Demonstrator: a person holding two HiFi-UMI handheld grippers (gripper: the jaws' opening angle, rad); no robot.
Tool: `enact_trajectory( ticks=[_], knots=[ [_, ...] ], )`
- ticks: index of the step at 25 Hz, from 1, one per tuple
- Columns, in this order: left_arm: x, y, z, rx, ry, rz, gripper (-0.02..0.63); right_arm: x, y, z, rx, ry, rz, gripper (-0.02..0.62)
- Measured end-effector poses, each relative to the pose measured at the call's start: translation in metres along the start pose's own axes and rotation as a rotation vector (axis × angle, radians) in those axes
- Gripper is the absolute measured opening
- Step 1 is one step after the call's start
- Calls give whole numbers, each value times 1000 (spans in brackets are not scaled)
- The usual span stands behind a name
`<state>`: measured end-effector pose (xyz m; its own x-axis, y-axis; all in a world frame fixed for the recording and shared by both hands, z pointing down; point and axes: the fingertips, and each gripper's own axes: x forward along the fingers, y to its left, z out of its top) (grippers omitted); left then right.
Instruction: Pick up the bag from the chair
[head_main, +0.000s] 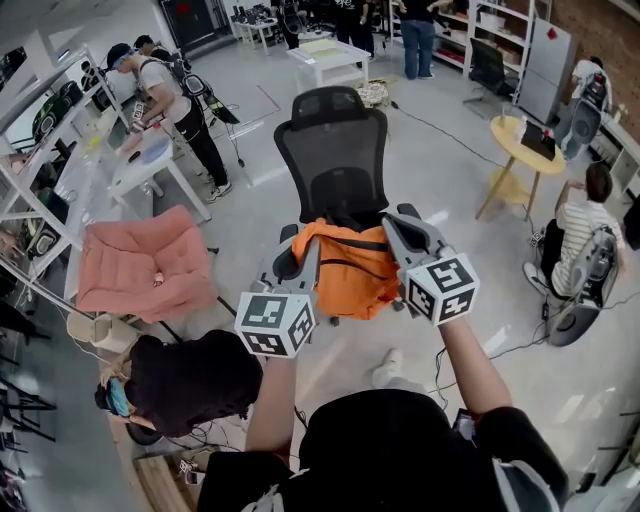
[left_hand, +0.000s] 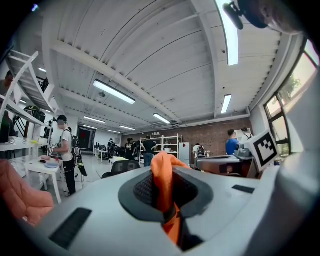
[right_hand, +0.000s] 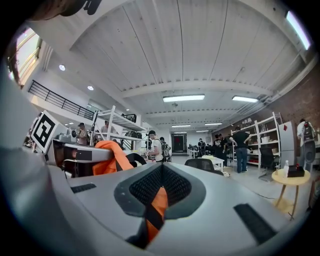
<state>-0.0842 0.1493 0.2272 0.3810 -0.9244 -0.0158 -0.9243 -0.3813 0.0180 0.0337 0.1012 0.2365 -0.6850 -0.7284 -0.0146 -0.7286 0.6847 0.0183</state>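
Note:
An orange bag (head_main: 345, 268) with black straps hangs between my two grippers, in front of the black mesh office chair (head_main: 333, 150). I cannot tell whether it still touches the seat. My left gripper (head_main: 305, 258) is shut on the bag's left side, and my right gripper (head_main: 400, 238) is shut on its right side. In the left gripper view, orange fabric (left_hand: 162, 180) is pinched between the jaws of the left gripper (left_hand: 169, 202). In the right gripper view, orange fabric with a black strap (right_hand: 156, 210) is clamped in the right gripper (right_hand: 154, 200), and the bag's far part (right_hand: 107, 157) shows at left.
A pink cushioned seat (head_main: 145, 265) stands at left, with a crouching person in black (head_main: 185, 380) near my feet. A round yellow table (head_main: 525, 140) and a seated person (head_main: 580, 215) are at right. White tables (head_main: 140, 165) and standing people line the left and back.

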Motion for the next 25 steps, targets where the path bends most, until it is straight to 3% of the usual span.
enact_trajectory(
  ticks=[25],
  knots=[
    [-12,1,5,-6,-9,-1,28,-10,11,7,2,-6,0,2]
  ],
)
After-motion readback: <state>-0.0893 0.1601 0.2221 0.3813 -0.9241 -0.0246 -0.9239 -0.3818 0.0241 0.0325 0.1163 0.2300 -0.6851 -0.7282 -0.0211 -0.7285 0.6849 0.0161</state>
